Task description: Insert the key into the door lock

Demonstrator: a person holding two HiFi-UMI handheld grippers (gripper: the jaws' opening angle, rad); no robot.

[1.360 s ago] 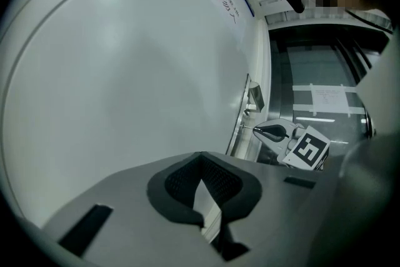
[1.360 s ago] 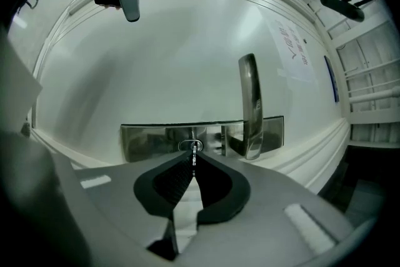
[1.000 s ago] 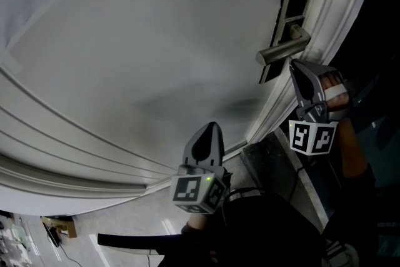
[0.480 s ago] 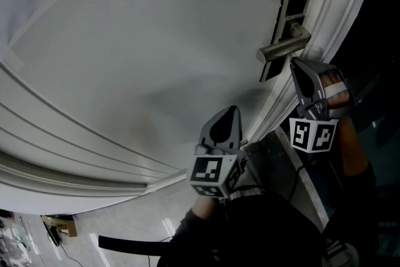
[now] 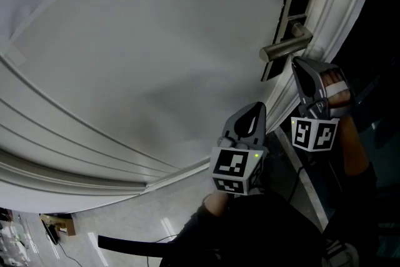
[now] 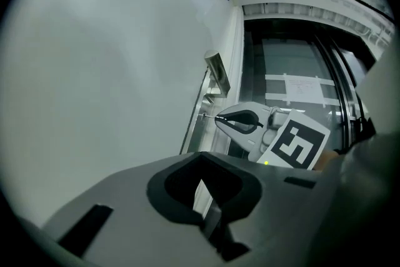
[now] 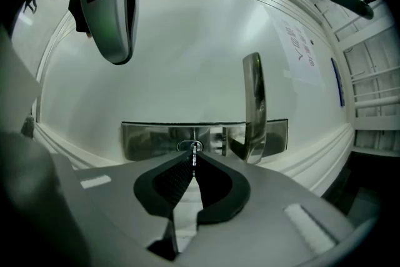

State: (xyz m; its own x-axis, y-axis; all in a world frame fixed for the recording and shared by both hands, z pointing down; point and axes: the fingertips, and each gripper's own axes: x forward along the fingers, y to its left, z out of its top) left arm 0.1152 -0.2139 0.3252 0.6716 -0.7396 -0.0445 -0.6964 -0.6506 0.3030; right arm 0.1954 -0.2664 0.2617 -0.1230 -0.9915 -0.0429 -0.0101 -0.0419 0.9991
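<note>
My head cam looks steeply down along the door (image 5: 156,40). Right gripper cam: close, square on the lock plate (image 7: 156,137). Left gripper cam: farther, edge-on. All share the handle (image 5: 284,47).

The left tool (image 5: 255,110) has moved rightward across the door (image 5: 156,40) over the past second and is now near the right tool (image 5: 297,65).
</note>
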